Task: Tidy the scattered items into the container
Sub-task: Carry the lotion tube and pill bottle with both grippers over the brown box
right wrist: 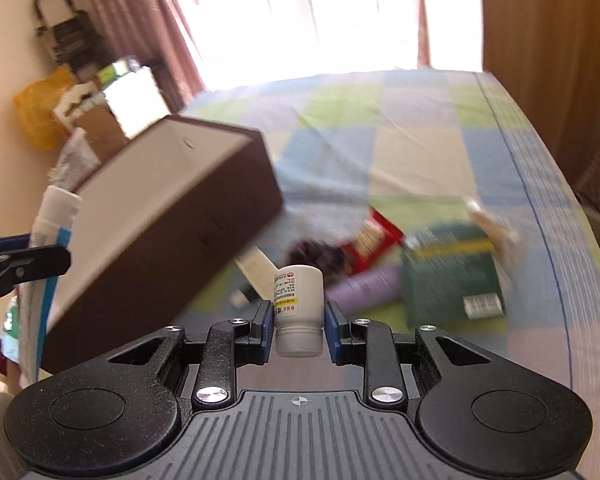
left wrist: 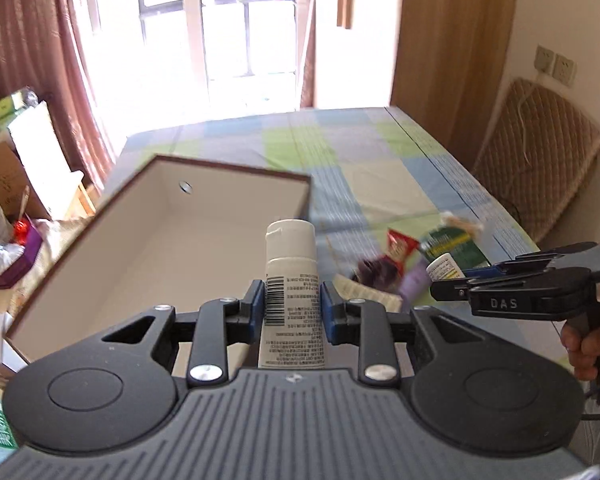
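Two grippers, each pinching an item above the bed.
Left gripper (left wrist: 291,304) clamps a tube (left wrist: 291,292) near the box (left wrist: 100,248); right gripper (right wrist: 297,326) clamps a bottle (right wrist: 299,300).

Black linkage grippers, blue-padded fingers (left wrist: 257,305), silver screws, ribbed grey base, "DAS" marking.

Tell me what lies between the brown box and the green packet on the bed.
In the right wrist view, between the brown box and the green packet lie a dark purple item, a red sachet, a lilac tube and a white tube.
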Available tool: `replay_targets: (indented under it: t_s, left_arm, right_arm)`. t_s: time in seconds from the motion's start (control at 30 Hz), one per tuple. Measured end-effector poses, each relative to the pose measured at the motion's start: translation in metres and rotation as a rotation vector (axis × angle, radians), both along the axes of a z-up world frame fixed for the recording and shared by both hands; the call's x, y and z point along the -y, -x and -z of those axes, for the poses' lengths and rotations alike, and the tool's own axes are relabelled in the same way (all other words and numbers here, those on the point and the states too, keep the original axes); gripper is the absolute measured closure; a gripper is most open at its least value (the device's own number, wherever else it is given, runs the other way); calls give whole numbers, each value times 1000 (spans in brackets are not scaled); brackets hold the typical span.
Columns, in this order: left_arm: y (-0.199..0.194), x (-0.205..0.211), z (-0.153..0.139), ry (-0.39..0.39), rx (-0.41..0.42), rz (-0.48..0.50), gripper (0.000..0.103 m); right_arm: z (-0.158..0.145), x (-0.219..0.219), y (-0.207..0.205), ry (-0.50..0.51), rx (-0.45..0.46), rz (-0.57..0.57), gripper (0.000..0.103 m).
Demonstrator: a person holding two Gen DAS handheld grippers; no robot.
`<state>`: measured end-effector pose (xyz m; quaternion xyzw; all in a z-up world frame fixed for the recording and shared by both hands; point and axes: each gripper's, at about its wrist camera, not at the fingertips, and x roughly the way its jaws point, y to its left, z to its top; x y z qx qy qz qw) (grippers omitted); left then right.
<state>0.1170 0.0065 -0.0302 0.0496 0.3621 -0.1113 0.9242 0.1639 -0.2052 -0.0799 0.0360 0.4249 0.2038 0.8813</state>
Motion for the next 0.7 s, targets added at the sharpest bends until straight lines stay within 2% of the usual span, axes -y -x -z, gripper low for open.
replay_targets:
  t_s: [0.17,0.37,0.53,0.7]
  left_arm:
    - [-18,-31,-18,-36,48,-56,79]
    - [-38,-65,-16,-77,49,-115,79]
    - [-51,-86,-4,-95,26,-147,79]
    - [-62,-101,15,-103,-23,-162,79]
  right_arm:
    - [-36,-43,-20,-65,86,-127,74]
    - [-58,-107,-44,-88,157,-259,74]
    - [-43,-147,-61,-74,140,-331,74]
    - [-9,-172,-78,-10,92,-374,74]
